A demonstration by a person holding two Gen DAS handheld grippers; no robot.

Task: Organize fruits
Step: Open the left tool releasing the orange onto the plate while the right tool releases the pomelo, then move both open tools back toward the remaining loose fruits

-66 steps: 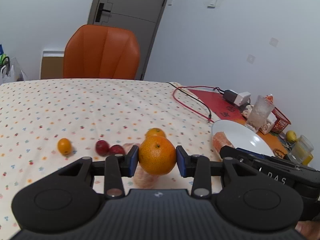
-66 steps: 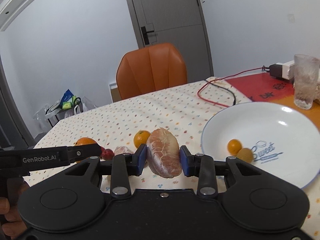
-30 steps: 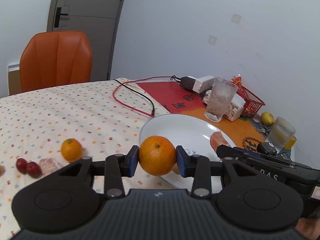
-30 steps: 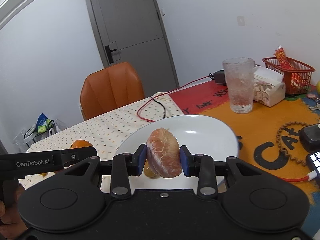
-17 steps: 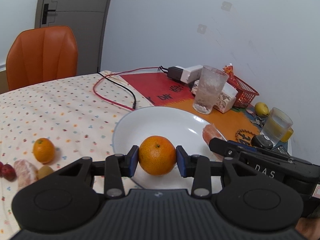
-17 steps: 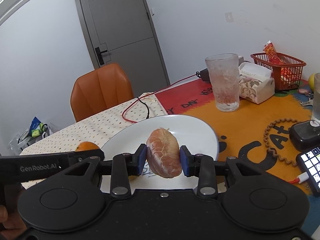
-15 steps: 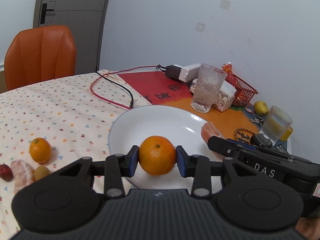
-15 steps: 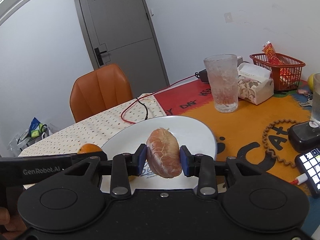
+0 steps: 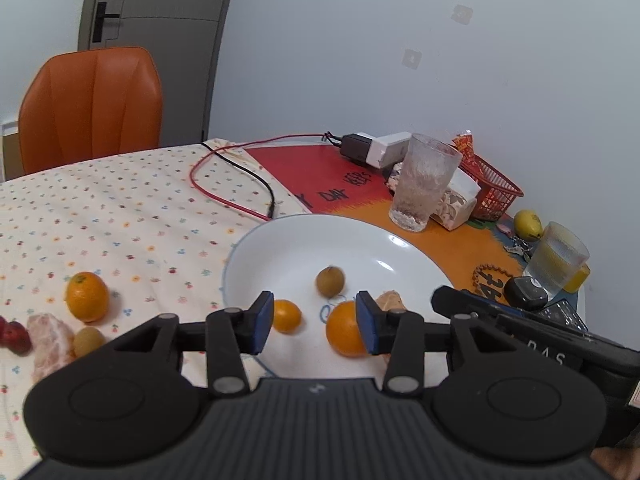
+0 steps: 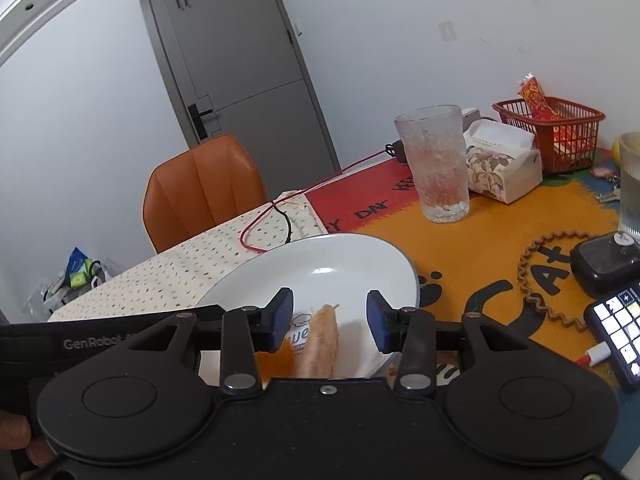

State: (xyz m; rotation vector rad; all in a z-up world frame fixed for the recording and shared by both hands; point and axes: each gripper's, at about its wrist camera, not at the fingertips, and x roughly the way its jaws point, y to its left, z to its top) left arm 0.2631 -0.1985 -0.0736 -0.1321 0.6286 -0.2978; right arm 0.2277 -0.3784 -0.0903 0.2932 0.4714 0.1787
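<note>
- The left gripper hangs over the near edge of the white plate, its blue pads spread wide with nothing between them.
- A big orange sits on the plate just behind the gripper's right pad; whether pad and fruit touch, I can't tell.
- A small orange lies on the plate near the left pad, and a brownish round fruit sits a little farther in, toward the plate's middle.
- The right gripper is over the same plate from the other side, jaws apart and gripping nothing.
- Below its open jaws a peeled pomelo segment lies in the plate, beside a blurred orange shape; in the left view the segment peeks out behind the right finger.
- On the dotted tablecloth to the left of the plate: a tangerine, another peeled pomelo piece with a small brownish fruit just beside it, and something dark red at the frame edge.
- Beyond the plate a frosted glass stands on the orange-and-red mat, near a tissue pack and a red basket.
- An orange chair stands at the far side of the table.
</note>
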